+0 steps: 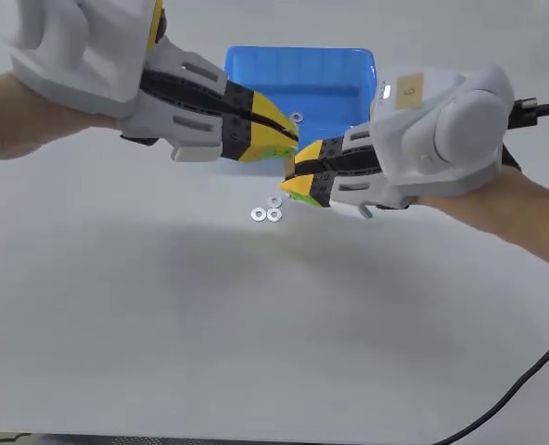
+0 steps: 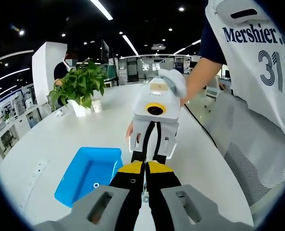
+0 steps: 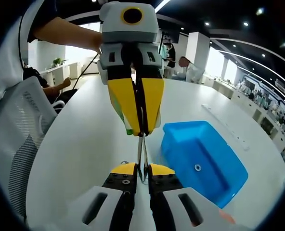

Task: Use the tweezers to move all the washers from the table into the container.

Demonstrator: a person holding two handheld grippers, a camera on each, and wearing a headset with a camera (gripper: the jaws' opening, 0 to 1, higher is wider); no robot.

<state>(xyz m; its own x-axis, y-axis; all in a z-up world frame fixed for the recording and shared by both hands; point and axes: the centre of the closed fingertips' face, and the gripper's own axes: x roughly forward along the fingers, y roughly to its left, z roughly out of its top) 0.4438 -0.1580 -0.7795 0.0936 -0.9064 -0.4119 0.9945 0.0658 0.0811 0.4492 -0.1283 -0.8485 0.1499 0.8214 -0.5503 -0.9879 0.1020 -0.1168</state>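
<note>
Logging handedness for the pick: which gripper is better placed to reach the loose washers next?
Right, likely. Both grippers clamp the tweezers, but the right gripper sits nearer the washers; the left gripper is farther off, at the front edge of the container.

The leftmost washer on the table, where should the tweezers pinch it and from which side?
Pinch its ring: one tweezers tip through the hole, the other outside the rim. The leftmost washer lies flat on the table, so come down from above on its free left side; another washer sits close on its right.
</note>
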